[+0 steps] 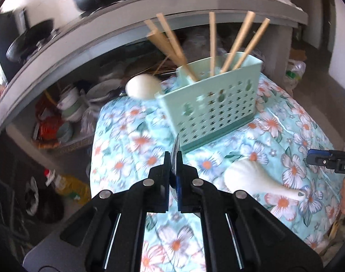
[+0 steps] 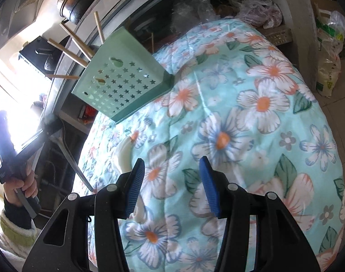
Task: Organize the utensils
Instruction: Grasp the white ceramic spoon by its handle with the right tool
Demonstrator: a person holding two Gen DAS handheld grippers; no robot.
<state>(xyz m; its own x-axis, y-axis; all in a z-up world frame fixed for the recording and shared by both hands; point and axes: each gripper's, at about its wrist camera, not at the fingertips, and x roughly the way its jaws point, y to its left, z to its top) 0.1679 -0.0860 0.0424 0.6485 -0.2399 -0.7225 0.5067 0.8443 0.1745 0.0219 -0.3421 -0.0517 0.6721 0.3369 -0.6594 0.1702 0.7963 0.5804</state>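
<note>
- On the floral quilted cloth (image 1: 131, 136) stands a mint-green perforated plastic utensil caddy (image 1: 217, 111), wooden chopsticks (image 1: 238, 43) upright inside it.
- Clamped tight, the left gripper (image 1: 175, 172) holds a thin metal utensil (image 1: 176, 145) edge-on; its type is unclear.
- Half open and empty, the right gripper (image 2: 171, 185) hovers near a white plastic rice paddle (image 1: 251, 179) lying on the cloth.
- Current step, likely: carrying the metal piece to the caddy.
- Next: align above a compartment, lower, release.

chopsticks (image 1: 237, 43) crowd the holder's (image 1: 208, 104) open top.
</note>
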